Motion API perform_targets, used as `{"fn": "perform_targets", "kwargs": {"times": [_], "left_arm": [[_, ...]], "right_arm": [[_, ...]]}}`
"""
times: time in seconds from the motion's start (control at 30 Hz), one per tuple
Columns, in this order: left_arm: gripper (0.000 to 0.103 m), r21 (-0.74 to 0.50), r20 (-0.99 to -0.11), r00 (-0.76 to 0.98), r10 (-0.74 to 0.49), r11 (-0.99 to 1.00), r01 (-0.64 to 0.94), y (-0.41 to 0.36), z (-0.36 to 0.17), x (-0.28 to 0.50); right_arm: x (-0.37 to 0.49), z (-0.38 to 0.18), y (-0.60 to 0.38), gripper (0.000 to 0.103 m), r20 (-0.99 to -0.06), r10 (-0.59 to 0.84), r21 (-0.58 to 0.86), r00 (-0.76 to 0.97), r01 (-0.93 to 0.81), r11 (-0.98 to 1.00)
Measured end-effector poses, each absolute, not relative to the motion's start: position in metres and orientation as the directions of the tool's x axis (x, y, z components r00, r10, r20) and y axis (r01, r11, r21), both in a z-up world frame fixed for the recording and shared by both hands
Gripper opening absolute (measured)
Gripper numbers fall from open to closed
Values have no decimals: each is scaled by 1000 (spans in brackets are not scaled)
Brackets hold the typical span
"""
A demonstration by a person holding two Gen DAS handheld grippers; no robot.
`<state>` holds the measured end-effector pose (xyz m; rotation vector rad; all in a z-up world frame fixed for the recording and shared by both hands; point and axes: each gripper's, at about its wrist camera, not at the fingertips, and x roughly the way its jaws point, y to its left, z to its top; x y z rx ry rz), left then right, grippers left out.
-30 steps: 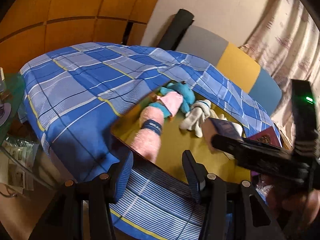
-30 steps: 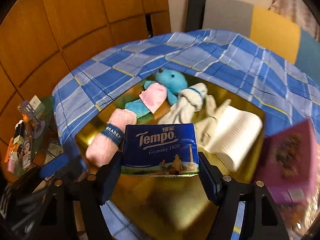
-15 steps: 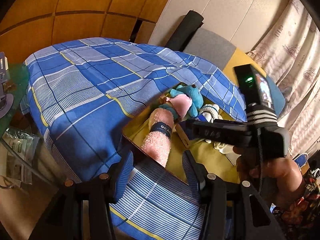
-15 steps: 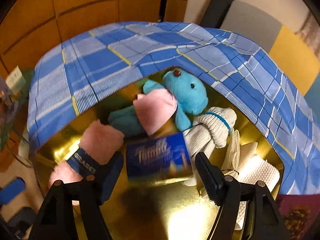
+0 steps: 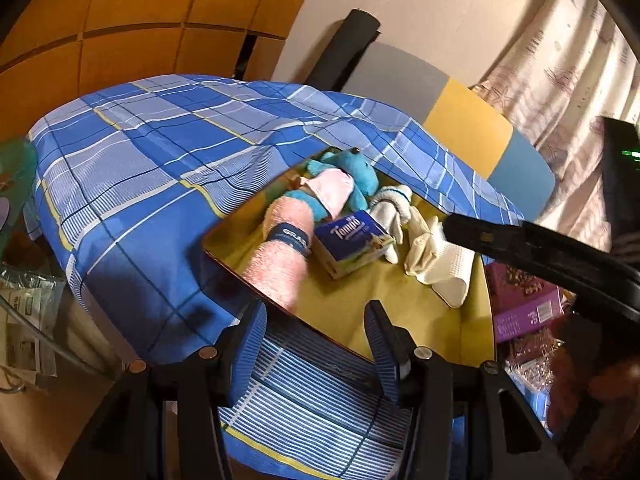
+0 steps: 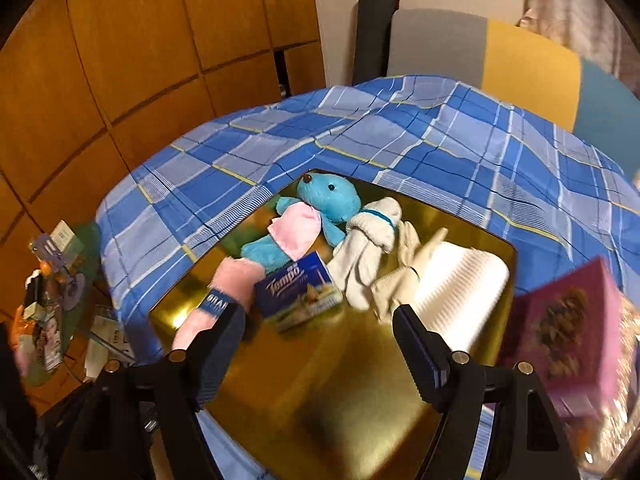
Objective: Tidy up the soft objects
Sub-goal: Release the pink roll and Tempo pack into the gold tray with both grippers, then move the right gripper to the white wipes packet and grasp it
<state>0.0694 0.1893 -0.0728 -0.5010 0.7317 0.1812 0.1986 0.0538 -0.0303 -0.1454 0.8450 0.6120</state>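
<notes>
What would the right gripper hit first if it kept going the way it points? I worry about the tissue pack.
Probably the bare gold tray ahead of the open right gripper; the tissue pack lies just beyond, though depth is unclear.

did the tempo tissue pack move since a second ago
Yes. The Tempo tissue pack was held between the right gripper fingers; now it lies on the gold tray, beside the pink rolled towel, and the jaws stand open and empty.

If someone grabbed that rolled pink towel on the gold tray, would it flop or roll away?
The pink towel would probably stay in shape, since a blue band wraps it. Its fuzzy pile suggests it squashes and grips easily. It might roll sideways if pushed on the gold tray.
</notes>
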Motion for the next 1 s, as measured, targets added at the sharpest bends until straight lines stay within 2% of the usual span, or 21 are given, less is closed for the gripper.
{"fn": "perform_targets", "kwargs": {"times": [0.23,0.5,0.73,0.9,1.0], "left_arm": [[52,-350,-668,739,-89,913,-207,156,-71,71],[52,-313,-656,718,-231,950,19,96,-70,64],[52,-292,-675,656,-338,939,183,43,-75,52],[52,-332,-702,586,-404,914,233,16,-82,47],[52,-316,-715,558,-422,906,281,-6,-81,44]], "right_arm": [[147,-3,-5,78,-674,475,118,566,-552,825],[106,6,-104,78,-637,387,110,666,-419,901],[98,-18,-197,79,-679,269,144,683,-235,961],[98,-54,-261,79,-728,178,159,662,-89,983],[104,-79,-295,79,-761,133,171,635,-3,985]]}}
